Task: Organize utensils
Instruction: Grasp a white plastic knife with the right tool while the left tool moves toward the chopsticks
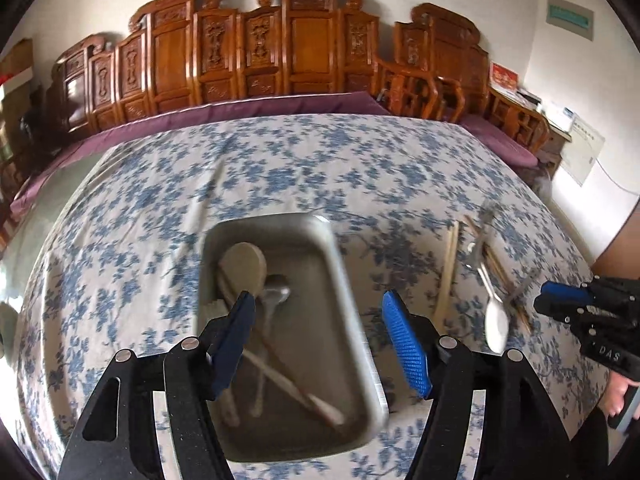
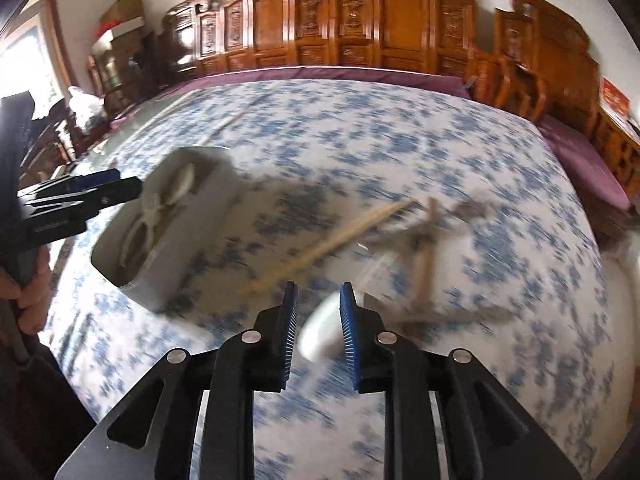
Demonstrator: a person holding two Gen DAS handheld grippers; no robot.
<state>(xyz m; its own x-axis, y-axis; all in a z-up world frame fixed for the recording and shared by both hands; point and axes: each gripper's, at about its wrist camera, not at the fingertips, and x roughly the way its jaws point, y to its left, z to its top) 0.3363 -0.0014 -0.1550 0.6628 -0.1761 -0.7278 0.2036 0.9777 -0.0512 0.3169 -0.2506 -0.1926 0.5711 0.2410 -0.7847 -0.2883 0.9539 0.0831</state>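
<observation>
From my left wrist: the metal tray [image 1: 344,264] sits at the centre, right under my left fingers [image 1: 320,344], which stand wide apart with nothing between them. In it I count a wooden spoon [image 1: 244,264] at 11 o'clock from the tray's middle, a metal spoon [image 1: 274,294] beside it, and two long pale handles crossing toward 5 o'clock (blur keeps me from naming those two). So about four pieces are put away. Off at 3 o'clock on the surface [image 1: 160,200] lies the remaining pile: a white spoon [image 1: 496,320], a metal fork [image 1: 478,252], and several chopsticks [image 1: 450,264], at least three, though they smear together. My right fingers [image 1: 546,298] show at the 3 o'clock edge, beside the pile.

From my right wrist: everything is streaked by motion. My right fingers [image 2: 318,322] are partly open, and the white spoon [image 2: 320,338] lies between them; I cannot tell whether the pads touch it, so I would not call it gripped. Chopsticks [image 2: 332,240] lie at 12 o'clock, more blurred pieces at 1 o'clock, uncountable here. The tray [image 2: 160,280] is at 10 o'clock, my left fingers [image 2: 116,190] at its far side.

I judge the job under half done.
</observation>
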